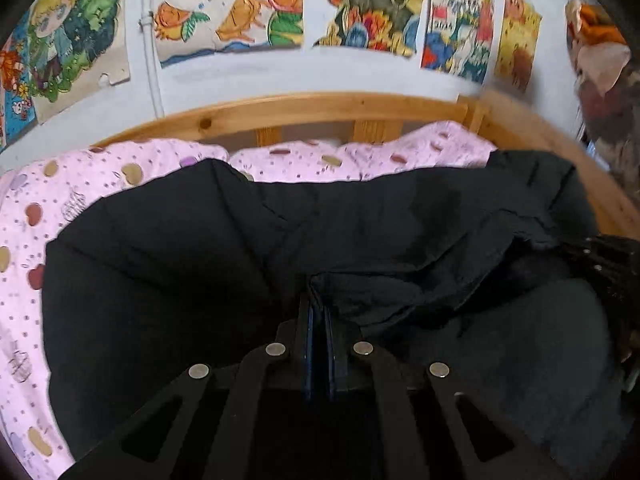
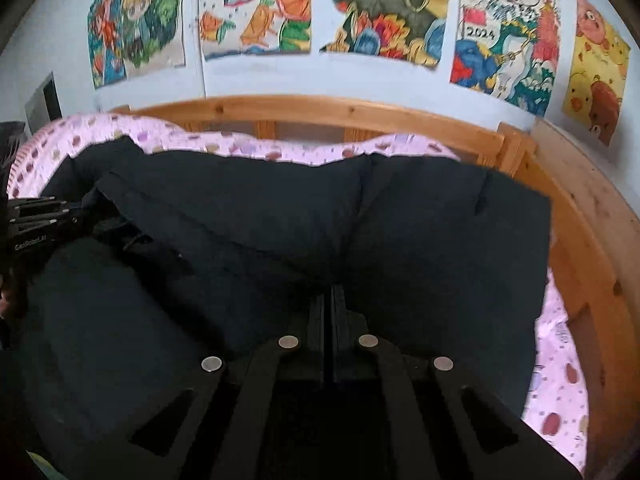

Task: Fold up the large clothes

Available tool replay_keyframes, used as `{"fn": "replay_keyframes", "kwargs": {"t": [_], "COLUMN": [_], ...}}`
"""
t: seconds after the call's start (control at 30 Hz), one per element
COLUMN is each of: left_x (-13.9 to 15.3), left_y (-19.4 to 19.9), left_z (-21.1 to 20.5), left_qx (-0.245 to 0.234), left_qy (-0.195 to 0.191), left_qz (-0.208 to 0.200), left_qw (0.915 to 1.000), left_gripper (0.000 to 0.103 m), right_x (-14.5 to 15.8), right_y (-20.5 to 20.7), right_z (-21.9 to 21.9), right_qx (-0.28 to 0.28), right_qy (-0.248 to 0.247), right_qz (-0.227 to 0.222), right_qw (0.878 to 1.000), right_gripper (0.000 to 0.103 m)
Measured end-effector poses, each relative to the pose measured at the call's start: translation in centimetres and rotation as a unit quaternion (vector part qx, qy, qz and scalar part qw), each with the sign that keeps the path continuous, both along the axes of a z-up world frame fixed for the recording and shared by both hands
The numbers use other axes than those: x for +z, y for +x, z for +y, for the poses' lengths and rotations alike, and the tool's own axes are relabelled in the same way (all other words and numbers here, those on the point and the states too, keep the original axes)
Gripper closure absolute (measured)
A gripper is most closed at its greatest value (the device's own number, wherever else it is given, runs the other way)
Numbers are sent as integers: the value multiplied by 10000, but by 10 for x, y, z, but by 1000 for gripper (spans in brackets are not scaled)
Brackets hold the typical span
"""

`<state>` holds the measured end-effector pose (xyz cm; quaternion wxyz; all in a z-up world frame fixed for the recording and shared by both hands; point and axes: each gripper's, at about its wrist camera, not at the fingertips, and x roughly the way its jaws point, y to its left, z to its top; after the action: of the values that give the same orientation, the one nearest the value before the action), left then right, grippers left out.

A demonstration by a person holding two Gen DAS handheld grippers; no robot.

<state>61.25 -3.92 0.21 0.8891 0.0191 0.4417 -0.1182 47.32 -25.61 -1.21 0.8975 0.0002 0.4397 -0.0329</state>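
Pink bedsheet (image 1: 36, 312) under the black coat (image 1: 168, 280); I've my left gripper (image 1: 319, 308) and right gripper (image 2: 332, 300) both pinched closed on its fabric

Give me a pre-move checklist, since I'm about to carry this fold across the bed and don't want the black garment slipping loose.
1. Left gripper shut on the black garment: ok, jaws closed with a fabric edge pinched between them.
2. Right gripper shut on the garment: ok, jaws closed and buried in cloth.
3. How much fabric each grip holds: cannot tell, black on black.
4. Garment lies on the pink bedsheet: ok.
5. Cloth smooth between the grippers: not ok, it is bunched and creased.
6. Clear of the wooden bed frame: ok, though close on the right.
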Motion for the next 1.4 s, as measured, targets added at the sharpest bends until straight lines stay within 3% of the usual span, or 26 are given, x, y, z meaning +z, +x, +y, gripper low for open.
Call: {"fn": "replay_keyframes", "kwargs": {"t": [0.07, 0.27, 0.37, 0.4, 0.5, 0.6, 0.67, 0.7, 0.73, 0.77, 0.8, 0.9, 1.1, 1.4], "left_x": [-3, 31, 59, 70, 92, 93, 82, 71, 64, 54, 40, 14, -16, -61], "left_y": [1, -32, -42, -41, -25, 7, 24, 33, 33, 35, 34, 26, 25, 30], "left_z": [2, 17, 23, 23, 14, 0, -11, -16, -19, -24, -30, -43, -74, -81], "left_qx": [-61, -264, -139, -99, 62, -33, -279, -463, -547, -697, -914, -1297, -1752, -1411], "left_qy": [-57, -353, -533, -615, -762, -1159, -1284, -1354, -1339, -1288, -1161, -627, 528, 710], "left_qz": [-21, -932, -1625, -1877, -2195, -1775, -1271, -973, -840, -631, -371, -144, 388, 442], "left_qw": [10000, 9947, 9852, 9802, 9726, 9773, 9831, 9849, 9859, 9872, 9883, 9895, 9823, 9865], "left_gripper": [98, 94, 92, 85, 44, 43, 44, 51, 68, 74, 79, 86, 89, 91], "right_x": [2, 50, 68, 70, 66, 43, 23, 15, 7, 2, -3, -16, -47, -93], "right_y": [-4, -32, -16, -8, 30, 65, 77, 76, 74, 69, 65, 55, 64, 74], "right_z": [-2, -13, -10, -8, -3, 3, 20, 28, 36, 41, 41, 34, 36, 47], "right_qx": [55, 113, 78, 68, 8, 217, 593, 709, 831, 894, 921, 880, 972, 787], "right_qy": [73, 422, 574, 638, 1074, 1771, 1765, 1639, 1413, 1291, 1183, 989, 676, 562], "right_qz": [-170, -1008, -1389, -1463, -1444, -1019, -562, -394, -179, -83, 43, 417, 973, 1029], "right_qw": [9998, 9939, 9886, 9872, 9837, 9787, 9809, 9831, 9863, 9876, 9887, 9903, 9882, 9900], "right_gripper": [100, 96, 70, 63, 62, 62, 65, 74, 77, 78, 80, 85, 87, 88]}}
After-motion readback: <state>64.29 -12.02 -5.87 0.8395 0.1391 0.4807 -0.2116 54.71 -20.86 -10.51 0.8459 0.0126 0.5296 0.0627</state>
